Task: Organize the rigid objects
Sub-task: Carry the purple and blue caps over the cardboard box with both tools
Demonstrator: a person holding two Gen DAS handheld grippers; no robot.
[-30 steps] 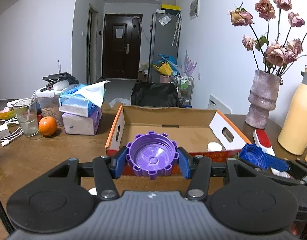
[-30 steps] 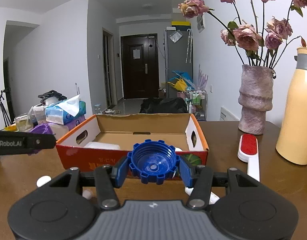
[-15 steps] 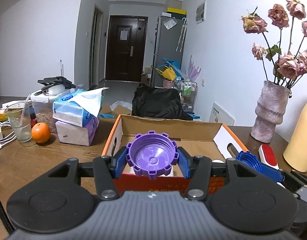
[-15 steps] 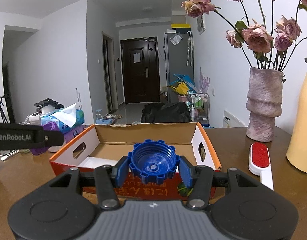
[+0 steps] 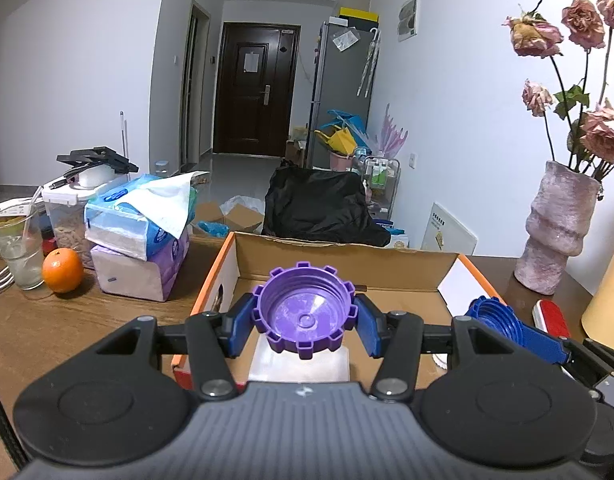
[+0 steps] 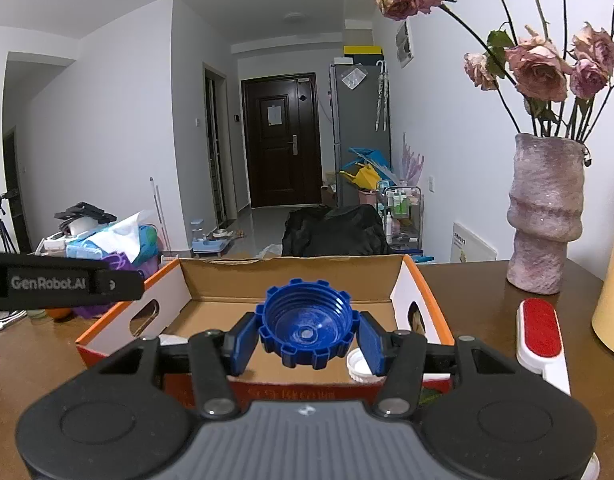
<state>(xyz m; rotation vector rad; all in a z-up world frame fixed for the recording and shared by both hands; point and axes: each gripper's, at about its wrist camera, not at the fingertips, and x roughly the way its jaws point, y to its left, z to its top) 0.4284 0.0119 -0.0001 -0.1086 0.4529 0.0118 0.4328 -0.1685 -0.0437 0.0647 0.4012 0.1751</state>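
Note:
My left gripper (image 5: 304, 322) is shut on a purple notched cap (image 5: 305, 309) and holds it over the near left part of an open cardboard box (image 5: 347, 254). My right gripper (image 6: 306, 338) is shut on a blue notched cap (image 6: 306, 322), held over the near right part of the same box (image 6: 291, 268). The blue cap also shows in the left wrist view (image 5: 491, 316). A white flat item (image 5: 299, 364) lies in the box under the purple cap. A small white cap (image 6: 357, 365) lies in the box near the right fingertip.
On the brown table: tissue packs (image 5: 141, 224), an orange (image 5: 62, 270), a glass (image 5: 17, 248), a stone vase with dried roses (image 6: 545, 216), a red and white lint brush (image 6: 541, 340) and a yellow bottle (image 6: 613, 304) at the right.
Both grippers have moved forward and up with their caps, from in front of the box to over its near edge. The inside of the box now shows below them.

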